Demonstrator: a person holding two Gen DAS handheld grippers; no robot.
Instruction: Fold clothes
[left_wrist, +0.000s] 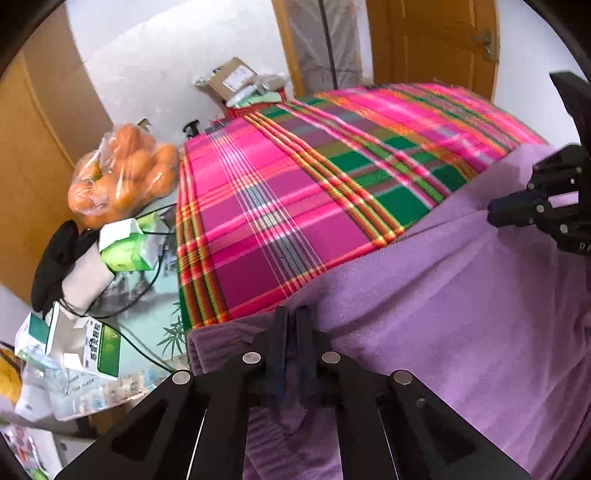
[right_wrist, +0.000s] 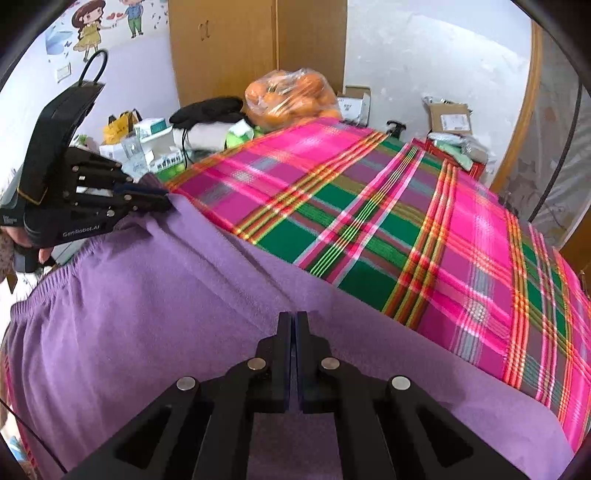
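Garment: purple fleece garment (right_wrist: 155, 302), spread over the near part of a bed covered in a pink-and-green plaid sheet (right_wrist: 388, 206); its far fold line runs diagonally across the sheet, and a gathered elastic band shows along its left side in the right wrist view.

Left gripper (left_wrist: 291, 321): fingers narrow, pinched on a darker ribbed edge of the garment near the bed's left edge.

Right gripper (right_wrist: 292, 325): fingers drawn together, with purple fabric all around the tips; it looks like a pinch on the garment's edge, though the cloth between the pads is barely visible.

Step in hand: judged from the two grips on the same long edge, the garment is being carried or laid over for a fold.

Risk, slip: fleece is thick and soft, so a shallow pinch may let one corner drop and skew the fold.

Risk, uneven pull: if one gripper leads, the fold line will slant and bunch.

Risk, clutter: bag of oranges (left_wrist: 122, 173) and small boxes (left_wrist: 129, 243) sit just off the bed's left edge; a wide swing by the left gripper could knock them.
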